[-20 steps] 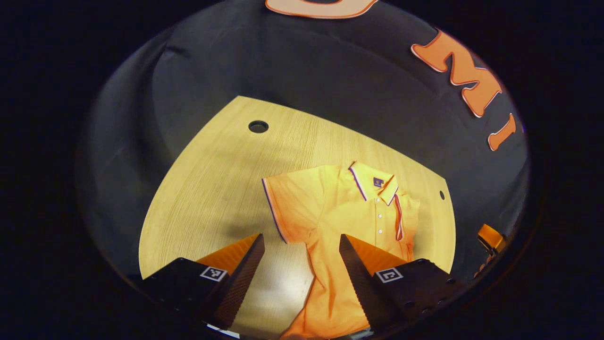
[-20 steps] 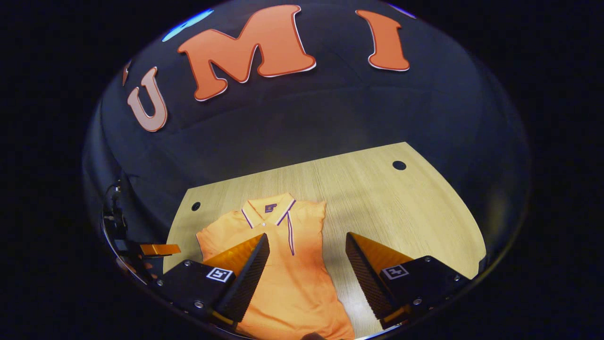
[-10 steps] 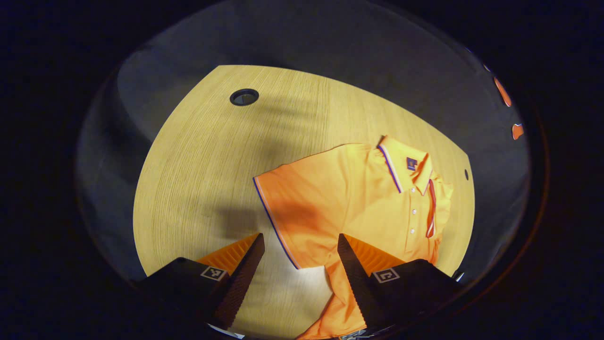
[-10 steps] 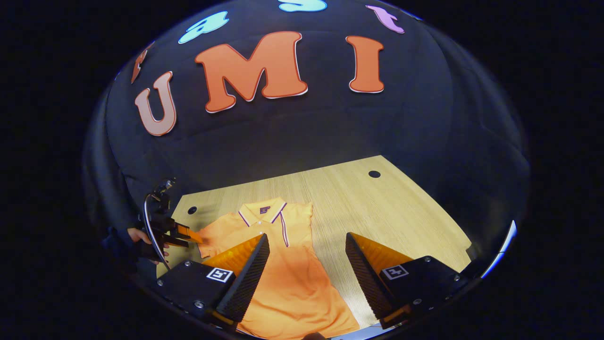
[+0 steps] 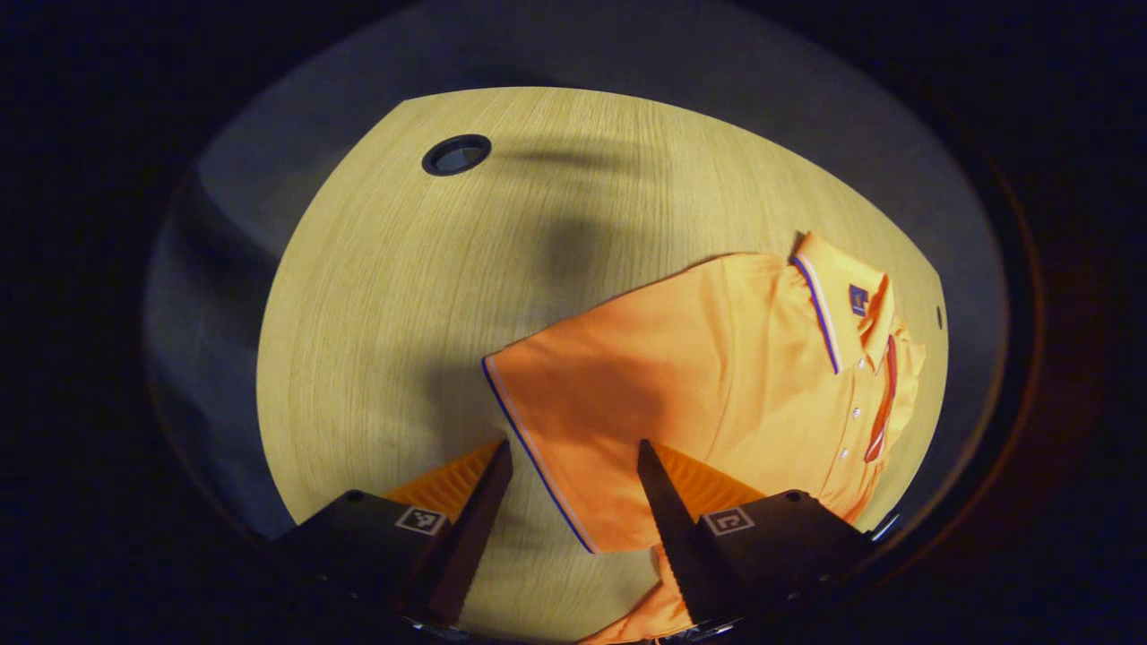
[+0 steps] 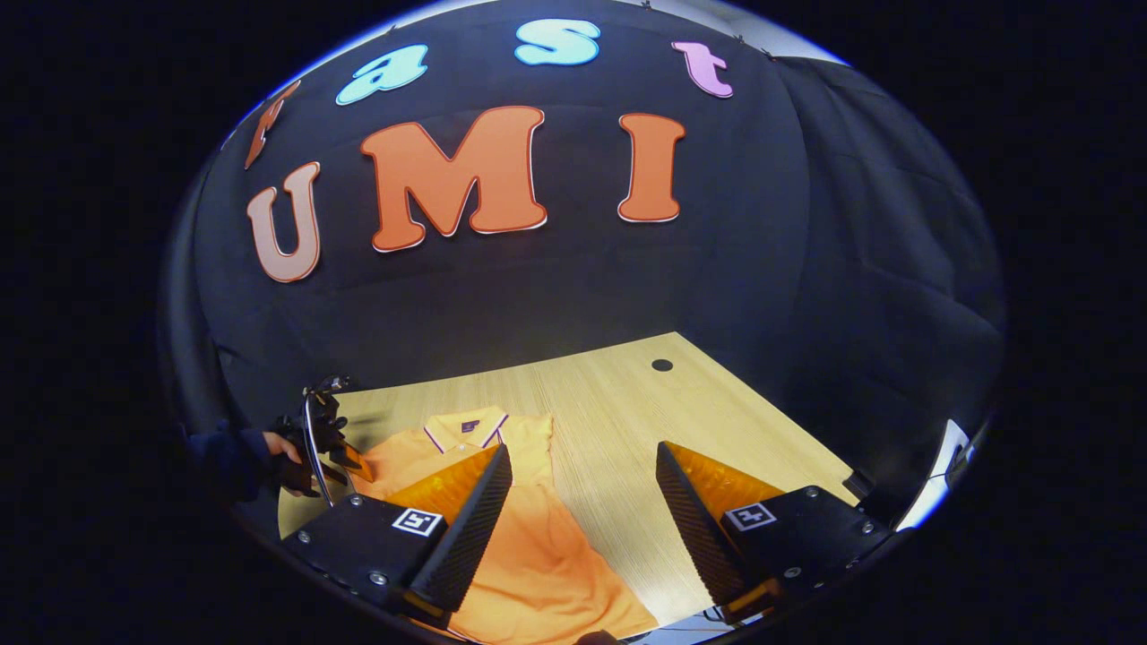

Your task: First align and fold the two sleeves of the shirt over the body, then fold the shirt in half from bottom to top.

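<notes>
A recording booth, not a home — black cloth wall (image 6: 582, 287) hangs close behind a pale wood-grain table (image 5: 403, 296) with round cable holes (image 5: 457, 154), lit from above amid surrounding dark.

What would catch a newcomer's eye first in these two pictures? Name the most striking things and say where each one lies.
The bright orange polo shirt stands out, lying flat on the pale wooden table, one sleeve already folded over its body. The open left gripper hovers at the other sleeve, whose striped edge runs between its fingers. The right gripper, also open, is held back above the shirt's lower part.
</notes>
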`<state>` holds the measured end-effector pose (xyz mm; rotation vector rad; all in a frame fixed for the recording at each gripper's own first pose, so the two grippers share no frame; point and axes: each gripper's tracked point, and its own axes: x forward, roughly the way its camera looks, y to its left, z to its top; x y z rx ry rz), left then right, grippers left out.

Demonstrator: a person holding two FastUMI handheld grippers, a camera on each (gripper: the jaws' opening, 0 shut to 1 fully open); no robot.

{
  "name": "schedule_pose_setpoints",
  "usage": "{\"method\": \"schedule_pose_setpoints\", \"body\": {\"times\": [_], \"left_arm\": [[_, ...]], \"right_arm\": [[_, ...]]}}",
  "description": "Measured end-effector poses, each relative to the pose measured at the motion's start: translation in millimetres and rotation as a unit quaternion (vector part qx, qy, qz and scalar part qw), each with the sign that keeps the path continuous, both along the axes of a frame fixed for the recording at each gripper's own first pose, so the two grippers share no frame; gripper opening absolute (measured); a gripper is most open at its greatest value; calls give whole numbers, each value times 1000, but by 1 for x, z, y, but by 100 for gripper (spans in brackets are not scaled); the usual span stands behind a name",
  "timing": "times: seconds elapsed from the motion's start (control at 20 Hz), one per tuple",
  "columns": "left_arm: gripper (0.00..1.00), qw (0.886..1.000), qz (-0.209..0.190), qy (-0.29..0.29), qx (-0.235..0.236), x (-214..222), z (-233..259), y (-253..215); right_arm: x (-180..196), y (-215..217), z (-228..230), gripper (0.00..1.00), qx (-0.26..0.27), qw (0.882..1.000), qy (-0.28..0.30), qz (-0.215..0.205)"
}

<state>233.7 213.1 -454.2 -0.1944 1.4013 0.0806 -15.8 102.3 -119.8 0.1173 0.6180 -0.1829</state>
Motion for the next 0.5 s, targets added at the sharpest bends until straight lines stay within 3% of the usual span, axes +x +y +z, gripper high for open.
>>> {"method": "schedule_pose_setpoints", "body": {"times": [0.15,0.2,0.25,0.5], "left_arm": [[28,999,-32,0,-4,1,5,-1],[18,999,-45,-4,-9,1,3,-5],[13,998,-52,-8,-21,0,3,-10],[13,995,-62,-57,-43,14,35,-23]], "right_arm": [[-22,-4,-5,99,-3,1000,13,-3],[-24,-5,-6,99,-4,1000,18,-3],[-25,-7,-8,99,-6,1000,21,-5],[-17,-9,-4,99,-1,1000,17,-4]]}}
